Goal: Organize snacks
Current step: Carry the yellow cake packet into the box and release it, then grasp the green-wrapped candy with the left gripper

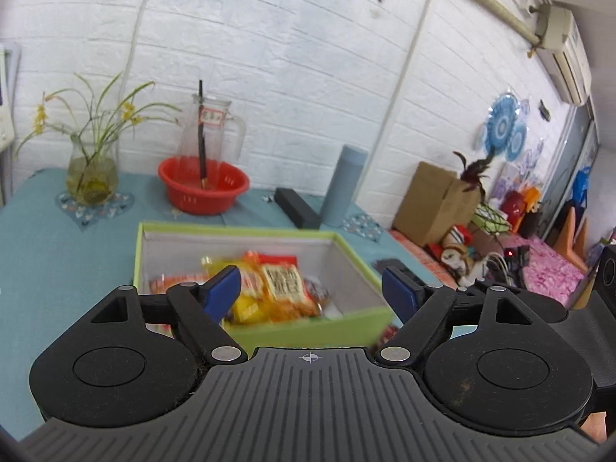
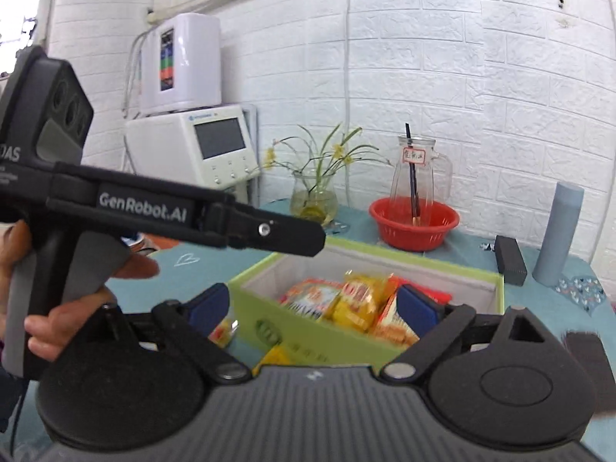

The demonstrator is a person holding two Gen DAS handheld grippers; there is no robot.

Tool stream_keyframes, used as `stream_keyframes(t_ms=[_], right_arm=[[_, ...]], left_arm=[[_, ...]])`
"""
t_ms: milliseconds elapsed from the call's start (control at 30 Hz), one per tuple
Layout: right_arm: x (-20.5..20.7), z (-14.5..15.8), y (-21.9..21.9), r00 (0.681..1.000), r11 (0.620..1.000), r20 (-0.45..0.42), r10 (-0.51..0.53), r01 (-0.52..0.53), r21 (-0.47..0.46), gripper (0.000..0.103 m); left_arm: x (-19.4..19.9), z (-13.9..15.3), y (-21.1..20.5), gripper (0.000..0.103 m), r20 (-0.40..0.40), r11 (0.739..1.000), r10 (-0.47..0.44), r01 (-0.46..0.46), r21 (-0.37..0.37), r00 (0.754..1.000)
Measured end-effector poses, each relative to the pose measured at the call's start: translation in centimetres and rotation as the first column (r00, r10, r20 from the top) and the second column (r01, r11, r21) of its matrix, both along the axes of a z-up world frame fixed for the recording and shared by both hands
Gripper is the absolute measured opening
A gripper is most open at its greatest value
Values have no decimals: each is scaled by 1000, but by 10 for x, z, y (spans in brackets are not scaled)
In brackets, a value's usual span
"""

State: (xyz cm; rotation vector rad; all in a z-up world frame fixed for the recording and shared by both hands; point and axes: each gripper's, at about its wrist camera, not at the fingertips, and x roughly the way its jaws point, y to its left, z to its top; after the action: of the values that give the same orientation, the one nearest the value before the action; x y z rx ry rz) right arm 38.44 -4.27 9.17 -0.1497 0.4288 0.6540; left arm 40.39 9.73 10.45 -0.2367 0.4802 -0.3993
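A green cardboard box with a pale grey lining (image 1: 346, 317) sits open on the teal cloth-covered table (image 1: 57, 250), and inside it lies a heap of crinkly orange, yellow and red snack packets (image 1: 283, 288), piled toward the middle and near side of the box. The left gripper (image 1: 312, 288), black with blue pads, hangs above the near edge of the box with its jaws spread wide and nothing between them; the packets show through the gap below. The right gripper (image 2: 313, 308) is likewise spread, its blue pads apart and clear of everything, held over the near corner of the same box. In the right wrist view a hand (image 2: 57, 323) wraps the grey handle of the left gripper, whose black arm crosses the upper left of that picture. A few more bright packets (image 2: 223, 333) lie on the table just outside the near wall of the box, blurred and partly hidden by the right gripper's body. Behind the box stand a red plastic basin (image 1: 204, 186) holding a clear glass pitcher with a dark straw (image 1: 210, 134), a round glass vase of green stems with yellow flowers (image 1: 92, 177), a tall grey-blue cylindrical bottle (image 1: 342, 184) and a flat black rectangular case (image 1: 296, 208) just beside it, all against a white brick-pattern wall (image 1: 288, 38).
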Motion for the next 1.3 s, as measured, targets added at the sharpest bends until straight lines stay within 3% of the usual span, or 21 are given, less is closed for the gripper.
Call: stream_keyframes(t_ms=[167, 333, 533, 700, 867, 967, 1100, 1300], right_arm=[[-58, -45, -2, 996, 1000, -87, 11, -14, -24, 93], [-87, -84, -6, 988, 998, -155, -28, 19, -62, 93], [-73, -84, -27, 983, 991, -139, -117, 106, -82, 93], [-39, -98, -39, 965, 989, -219, -142, 132, -60, 93], [-19, -106, -32, 955, 998, -288, -66, 56, -42, 94], [-23, -104, -34, 957, 998, -284, -57, 44, -54, 94], [-45, -100, -53, 945, 998, -322, -55, 59, 3, 94], [-102, -93, -69, 948, 997, -312, -70, 78, 16, 94]], left_arm=[[-52, -48, -2, 68, -105, 1000, 4, -3, 9, 994], [-87, -95, 4, 62, -233, 995, -16, -8, -100, 972], [-65, -89, -16, 61, -253, 990, -76, 42, -137, 964], [-20, -91, -46, 54, -331, 972, -182, 119, -200, 926], [12, -108, -70, 28, -423, 974, -209, 147, -175, 882], [5, -109, -75, 13, -418, 981, -188, 148, -127, 889], [-14, -111, -82, 13, -423, 974, -223, 178, -143, 878], [-64, -123, -102, 14, -444, 968, -248, 206, -143, 861]])
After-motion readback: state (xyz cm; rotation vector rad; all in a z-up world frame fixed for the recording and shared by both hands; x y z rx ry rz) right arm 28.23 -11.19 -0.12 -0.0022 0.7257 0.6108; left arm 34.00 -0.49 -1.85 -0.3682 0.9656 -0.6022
